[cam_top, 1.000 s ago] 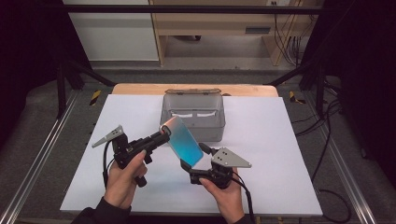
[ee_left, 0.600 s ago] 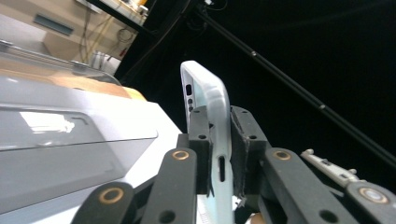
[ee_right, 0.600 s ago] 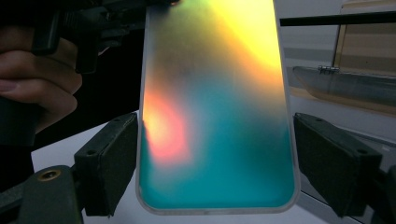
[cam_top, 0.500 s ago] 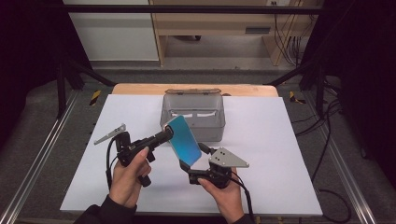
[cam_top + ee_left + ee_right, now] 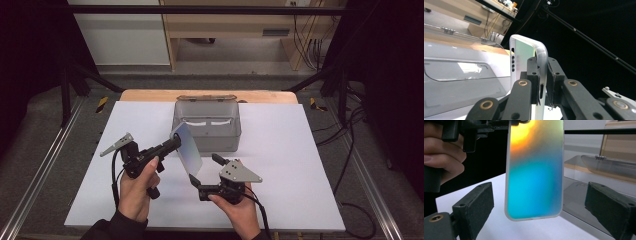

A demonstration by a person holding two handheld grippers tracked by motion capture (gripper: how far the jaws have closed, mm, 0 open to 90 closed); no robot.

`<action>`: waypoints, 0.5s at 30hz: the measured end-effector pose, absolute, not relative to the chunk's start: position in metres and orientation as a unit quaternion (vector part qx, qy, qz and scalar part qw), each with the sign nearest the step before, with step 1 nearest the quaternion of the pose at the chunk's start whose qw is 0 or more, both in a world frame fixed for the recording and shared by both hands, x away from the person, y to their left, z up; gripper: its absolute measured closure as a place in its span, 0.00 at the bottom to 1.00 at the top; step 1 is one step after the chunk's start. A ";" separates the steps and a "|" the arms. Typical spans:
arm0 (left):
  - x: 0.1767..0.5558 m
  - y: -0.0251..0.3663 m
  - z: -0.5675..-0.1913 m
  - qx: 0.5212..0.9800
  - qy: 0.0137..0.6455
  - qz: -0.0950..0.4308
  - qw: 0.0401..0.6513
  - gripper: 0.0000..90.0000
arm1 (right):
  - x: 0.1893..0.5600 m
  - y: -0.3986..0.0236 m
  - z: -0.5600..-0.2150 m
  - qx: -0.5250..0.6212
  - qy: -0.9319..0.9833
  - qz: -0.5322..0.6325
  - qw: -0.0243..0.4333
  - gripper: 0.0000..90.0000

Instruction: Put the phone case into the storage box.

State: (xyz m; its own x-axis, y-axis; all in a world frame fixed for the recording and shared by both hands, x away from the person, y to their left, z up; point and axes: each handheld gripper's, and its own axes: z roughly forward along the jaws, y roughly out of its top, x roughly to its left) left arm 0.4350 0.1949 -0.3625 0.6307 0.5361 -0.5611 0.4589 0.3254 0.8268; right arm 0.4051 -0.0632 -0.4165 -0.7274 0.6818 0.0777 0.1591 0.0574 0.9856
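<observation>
An iridescent phone case [image 5: 187,150] hangs tilted above the table in front of the grey box. My left gripper [image 5: 176,142] is shut on its upper edge; its jaws have just been closing, and in the left gripper view the pads pinch the case's rim [image 5: 524,53] at the left gripper [image 5: 542,75]. My right gripper [image 5: 205,169] sits below and in front. Its jaws have just been opening wider. In the right gripper view the case's lower end [image 5: 535,170] hangs between the two pads of the right gripper [image 5: 541,205], and gaps show on both sides.
A translucent grey lidded box [image 5: 207,125] stands at the table's far middle, just behind the case. The white table sheet [image 5: 300,165] lies under both hands, with a wooden strip [image 5: 150,95] along its far edge. Metal rails run along both sides.
The left hand has rolled, turning the case so its face looks paler from above. The right gripper's jaws have spread away from the case's lower end. Both hands stayed in place.
</observation>
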 end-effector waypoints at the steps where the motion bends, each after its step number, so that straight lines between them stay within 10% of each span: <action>1: 0.435 0.195 -0.362 0.580 0.429 0.029 0.692 0.91 | 0.405 -0.063 -0.417 0.303 0.695 0.616 0.214 0.09; 15: 0.433 0.195 -0.362 0.582 0.430 0.043 0.689 0.91 | 0.404 -0.063 -0.417 0.313 0.690 0.613 0.225 0.06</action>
